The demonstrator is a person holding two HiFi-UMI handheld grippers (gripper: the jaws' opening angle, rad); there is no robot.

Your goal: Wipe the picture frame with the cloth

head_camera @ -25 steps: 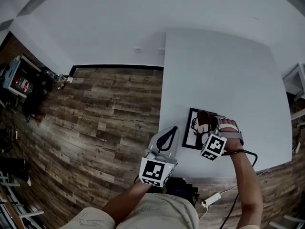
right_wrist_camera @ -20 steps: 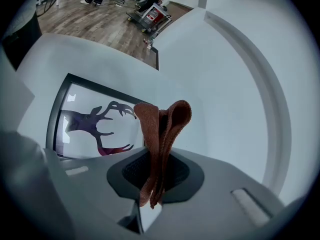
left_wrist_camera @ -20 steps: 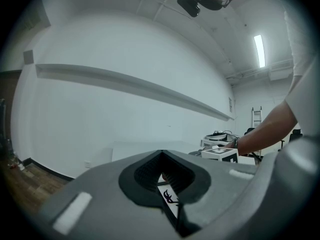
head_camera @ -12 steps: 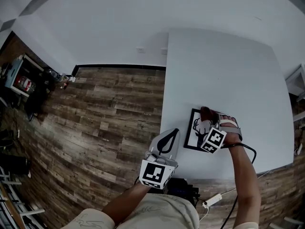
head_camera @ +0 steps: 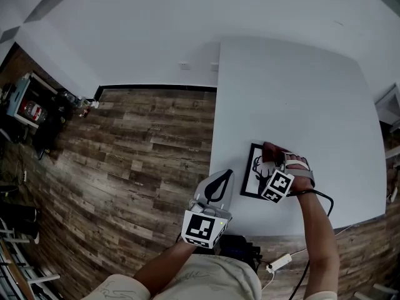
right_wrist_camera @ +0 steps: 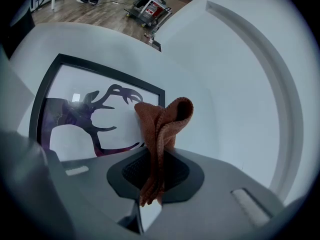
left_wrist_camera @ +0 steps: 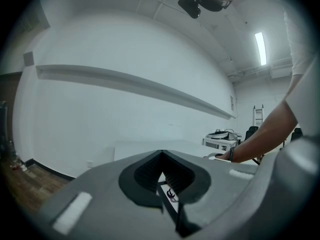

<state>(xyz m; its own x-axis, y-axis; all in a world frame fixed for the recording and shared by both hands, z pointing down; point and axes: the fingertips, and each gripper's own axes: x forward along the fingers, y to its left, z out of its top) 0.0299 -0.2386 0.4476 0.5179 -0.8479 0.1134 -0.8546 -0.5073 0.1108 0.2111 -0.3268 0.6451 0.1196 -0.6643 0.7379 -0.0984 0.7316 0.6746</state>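
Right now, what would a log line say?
right tongs: shut on rust-brown cloth, at corner of black-framed deer picture | left tongs: shut, empty

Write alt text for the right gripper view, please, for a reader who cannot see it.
The right gripper is shut on a folded rust-brown cloth, whose free end rises beyond the gripper. Behind the cloth, a black picture frame showing a deer silhouette lies flat on a white table.
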